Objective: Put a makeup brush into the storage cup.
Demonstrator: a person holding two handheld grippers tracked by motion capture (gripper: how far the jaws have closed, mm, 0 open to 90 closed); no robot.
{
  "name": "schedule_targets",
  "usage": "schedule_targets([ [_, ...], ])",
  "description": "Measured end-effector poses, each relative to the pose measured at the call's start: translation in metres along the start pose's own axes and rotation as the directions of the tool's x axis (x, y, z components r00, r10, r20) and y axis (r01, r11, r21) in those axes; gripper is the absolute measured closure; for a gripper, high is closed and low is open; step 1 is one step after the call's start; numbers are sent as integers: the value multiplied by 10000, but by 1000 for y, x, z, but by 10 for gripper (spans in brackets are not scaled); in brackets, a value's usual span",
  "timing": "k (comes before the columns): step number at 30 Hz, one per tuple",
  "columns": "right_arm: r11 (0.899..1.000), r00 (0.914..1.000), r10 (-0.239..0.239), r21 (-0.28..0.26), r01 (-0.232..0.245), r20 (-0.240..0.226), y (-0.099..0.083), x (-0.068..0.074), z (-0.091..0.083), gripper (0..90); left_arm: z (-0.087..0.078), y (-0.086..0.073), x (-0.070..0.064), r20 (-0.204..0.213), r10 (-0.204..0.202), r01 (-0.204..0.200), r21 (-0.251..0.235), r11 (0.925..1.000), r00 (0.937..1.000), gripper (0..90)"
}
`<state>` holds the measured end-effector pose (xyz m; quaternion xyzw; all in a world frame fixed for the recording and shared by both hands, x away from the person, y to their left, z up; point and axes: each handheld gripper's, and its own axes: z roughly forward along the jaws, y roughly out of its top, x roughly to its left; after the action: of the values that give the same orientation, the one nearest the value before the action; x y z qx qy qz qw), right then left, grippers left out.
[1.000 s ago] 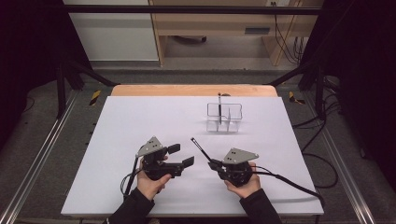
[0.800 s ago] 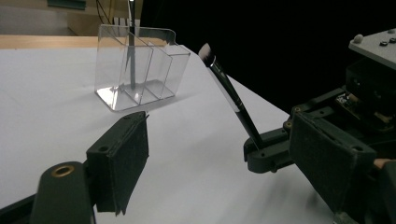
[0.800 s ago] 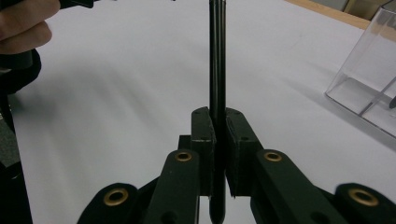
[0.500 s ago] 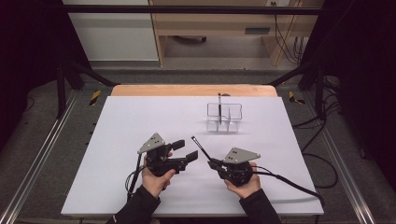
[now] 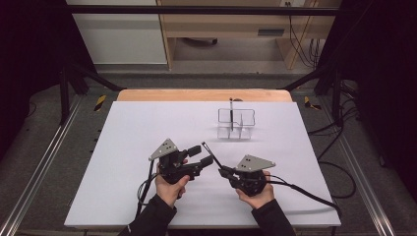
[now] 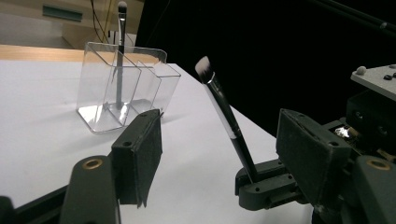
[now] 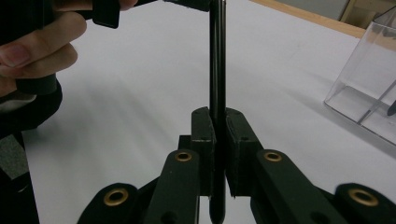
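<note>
My right gripper (image 7: 219, 140) is clamped on the black handle of a slim brush (image 6: 224, 112), well short of the clear organizer (image 5: 236, 124), bristles tilted up so my left can take it. My left gripper (image 5: 202, 155), jaws apart, flanks the shaft with its flat rubbery pads. A second brush (image 6: 120, 51) stands upright in the organizer's rear compartment.

Probably lab: white table (image 5: 147, 147) in black metal frame (image 5: 74, 78), floor cables (image 5: 339, 123), wooden bench (image 5: 236, 24).
</note>
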<state>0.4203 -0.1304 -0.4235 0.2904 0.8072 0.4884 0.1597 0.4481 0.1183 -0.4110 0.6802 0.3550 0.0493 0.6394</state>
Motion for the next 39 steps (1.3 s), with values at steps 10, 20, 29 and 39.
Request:
schedule_targets([
  [10,10000,10000,-2,-51,2,-87,1,3,2,842,4,-2,0,98,-347,349,-228,9991,9994,424],
  [20,10000,9999,14,-84,-15,-168,0,5,4,842,4,-4,0,134,-646,652,-517,9965,9978,576],
  [29,9999,9996,137,-96,-139,-261,0,6,6,842,3,-5,-1,151,-704,713,-706,9950,9974,686],
  [39,9998,9992,177,-114,-181,-352,-1,6,8,840,1,-5,-2,210,-799,815,-869,9929,9966,775],
])
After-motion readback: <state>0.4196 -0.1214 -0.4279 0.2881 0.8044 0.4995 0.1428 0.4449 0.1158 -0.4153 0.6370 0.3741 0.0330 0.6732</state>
